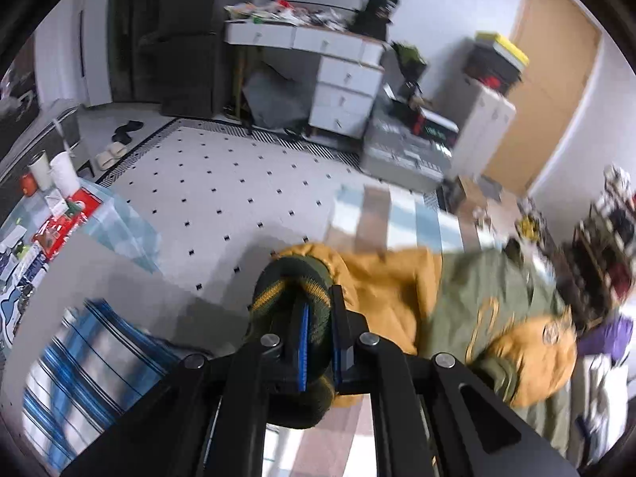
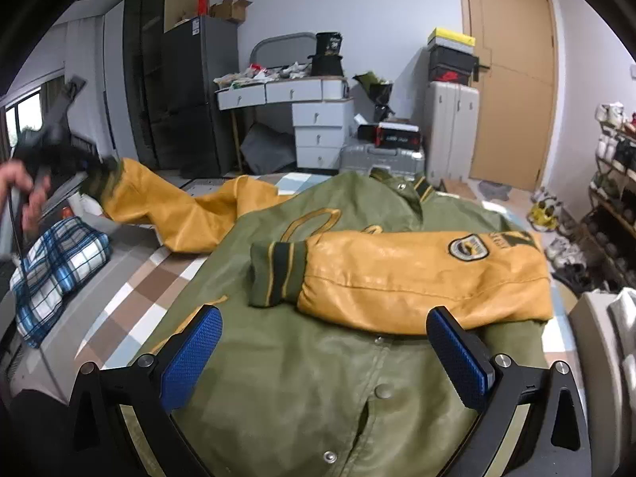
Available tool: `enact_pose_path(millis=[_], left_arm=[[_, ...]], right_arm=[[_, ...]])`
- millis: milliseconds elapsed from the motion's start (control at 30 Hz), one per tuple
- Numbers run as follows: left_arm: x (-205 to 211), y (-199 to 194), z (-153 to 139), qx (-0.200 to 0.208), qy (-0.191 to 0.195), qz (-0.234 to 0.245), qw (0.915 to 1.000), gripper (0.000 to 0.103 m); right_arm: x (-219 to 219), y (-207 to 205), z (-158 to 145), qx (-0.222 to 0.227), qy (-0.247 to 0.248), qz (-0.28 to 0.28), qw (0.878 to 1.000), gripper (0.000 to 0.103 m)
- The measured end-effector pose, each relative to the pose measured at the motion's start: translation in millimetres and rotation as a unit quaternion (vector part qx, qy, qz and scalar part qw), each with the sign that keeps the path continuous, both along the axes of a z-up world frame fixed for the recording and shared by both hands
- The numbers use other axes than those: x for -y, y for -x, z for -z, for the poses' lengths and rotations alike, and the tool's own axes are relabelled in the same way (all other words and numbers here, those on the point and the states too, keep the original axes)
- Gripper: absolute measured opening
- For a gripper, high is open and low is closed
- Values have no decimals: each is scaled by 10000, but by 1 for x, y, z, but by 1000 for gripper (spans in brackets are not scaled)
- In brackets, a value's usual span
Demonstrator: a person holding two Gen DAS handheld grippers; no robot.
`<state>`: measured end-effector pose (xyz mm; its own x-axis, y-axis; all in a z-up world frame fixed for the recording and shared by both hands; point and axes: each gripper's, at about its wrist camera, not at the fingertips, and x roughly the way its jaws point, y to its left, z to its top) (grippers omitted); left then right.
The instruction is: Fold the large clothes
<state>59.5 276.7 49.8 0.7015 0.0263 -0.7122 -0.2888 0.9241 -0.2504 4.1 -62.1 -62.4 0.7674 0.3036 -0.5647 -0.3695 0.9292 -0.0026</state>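
Observation:
An olive green jacket (image 2: 318, 349) with mustard yellow sleeves lies front up on the checked bed cover (image 2: 131, 298). One sleeve (image 2: 417, 274) lies folded across the chest, its dark green cuff (image 2: 274, 274) pointing left. My left gripper (image 1: 318, 342) is shut on the ribbed cuff (image 1: 294, 286) of the other sleeve (image 1: 381, 278) and holds it lifted off the bed. It also shows in the right wrist view (image 2: 99, 171), far left, with the sleeve (image 2: 179, 210) stretched out. My right gripper (image 2: 322, 342) is open and empty just above the jacket's lower front.
A blue and white plaid garment (image 2: 59, 266) lies on the bed's left side. Behind the bed stand a white desk with drawers (image 2: 314, 119), silver suitcases (image 2: 381, 159), a dark cabinet (image 2: 187, 99) and a wooden door (image 2: 512, 79). A shoe rack (image 2: 616, 175) stands at right.

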Motion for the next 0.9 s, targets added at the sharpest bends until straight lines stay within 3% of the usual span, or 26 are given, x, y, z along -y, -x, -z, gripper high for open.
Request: enact_pose_path(millis=[233, 333, 400, 533, 700, 900], left_arm=[[-6, -11, -27, 243, 170, 12, 9996, 4], [12, -1, -50, 831, 644, 392, 9937, 4], [30, 4, -64, 1082, 700, 692, 9892, 4], [107, 4, -94, 1222, 532, 1502, 9796, 4], [226, -11, -117, 1213, 221, 2533, 9595, 4], [362, -52, -108, 1045, 215, 3753, 9207, 0]], right_arm=[[14, -5, -4, 54, -230, 230, 9995, 103], [24, -11, -3, 0, -335, 449, 9984, 103], [34, -14, -5, -5, -469, 613, 9970, 103], [61, -17, -12, -42, -918, 982, 9909, 103], [104, -21, -15, -139, -1510, 1771, 9724, 103], [159, -23, -8, -378, -1853, 2754, 9425, 103]])
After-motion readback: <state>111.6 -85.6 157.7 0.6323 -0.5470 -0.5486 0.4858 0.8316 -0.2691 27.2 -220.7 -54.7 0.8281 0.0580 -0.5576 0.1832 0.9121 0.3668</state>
